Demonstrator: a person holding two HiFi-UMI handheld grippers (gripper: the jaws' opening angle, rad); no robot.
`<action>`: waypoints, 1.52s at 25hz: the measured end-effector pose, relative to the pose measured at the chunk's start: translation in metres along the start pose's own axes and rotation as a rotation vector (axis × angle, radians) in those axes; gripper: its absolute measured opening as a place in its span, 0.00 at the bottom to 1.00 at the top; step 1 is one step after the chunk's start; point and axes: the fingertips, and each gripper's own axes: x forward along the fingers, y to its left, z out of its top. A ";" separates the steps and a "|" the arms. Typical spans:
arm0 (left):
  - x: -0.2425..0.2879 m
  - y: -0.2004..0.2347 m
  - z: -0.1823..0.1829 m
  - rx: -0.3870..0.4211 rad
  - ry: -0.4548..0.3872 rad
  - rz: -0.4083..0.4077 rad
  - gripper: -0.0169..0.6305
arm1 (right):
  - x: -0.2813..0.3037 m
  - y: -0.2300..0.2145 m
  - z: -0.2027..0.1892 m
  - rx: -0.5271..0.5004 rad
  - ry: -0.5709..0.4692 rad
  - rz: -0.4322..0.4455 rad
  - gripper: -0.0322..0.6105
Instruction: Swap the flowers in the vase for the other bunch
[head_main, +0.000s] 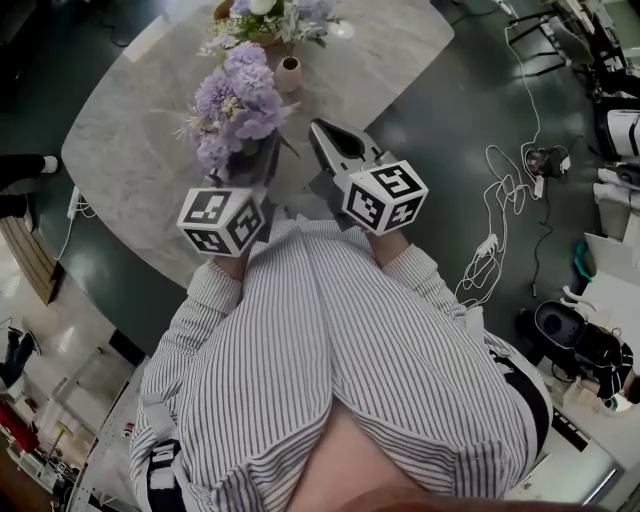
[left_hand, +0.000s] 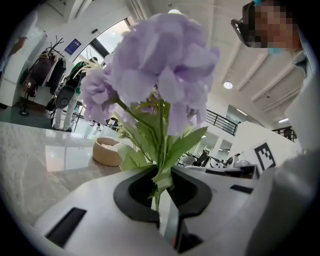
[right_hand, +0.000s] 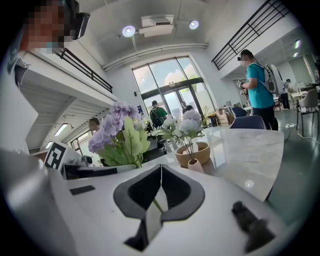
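Left gripper: your left gripper (left_hand: 161, 186) is clamped on the green stems of the purple bunch, just under the leaves.
Purple bunch: the purple bunch (head_main: 238, 103) rises from that grip with its blooms upward. It is over the near part of the desk, on the near side of the vase and apart from it.
Right gripper: your right gripper (right_hand: 160, 172) has its jaws pressed together. A thin green strand shows in the slot behind the tips, and you cannot tell whether it is pinched. This gripper sits just right of the purple bunch and points toward the far side.
Vase: the small pale pink vase (head_main: 289, 74) stands upright on the desk, beyond the purple bunch.
White bunch: the white bunch (right_hand: 182, 125) stands at the far edge. You cannot tell whether its stems sit in the vase or in the bowl.
Bowl: the tan bowl (right_hand: 206, 150) is just behind the vase.
Desk: the pale marble desk (head_main: 130, 150) has its near edge at your striped shirt (head_main: 330, 350).
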 end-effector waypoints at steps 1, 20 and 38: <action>0.000 0.000 0.001 0.000 -0.005 0.002 0.10 | 0.000 0.000 0.002 0.000 -0.001 0.009 0.08; 0.035 0.032 0.031 -0.007 -0.080 0.102 0.10 | 0.048 -0.042 0.035 -0.023 0.024 0.076 0.08; 0.055 0.047 0.026 -0.004 -0.068 0.175 0.10 | 0.072 -0.060 0.027 0.003 0.064 0.133 0.08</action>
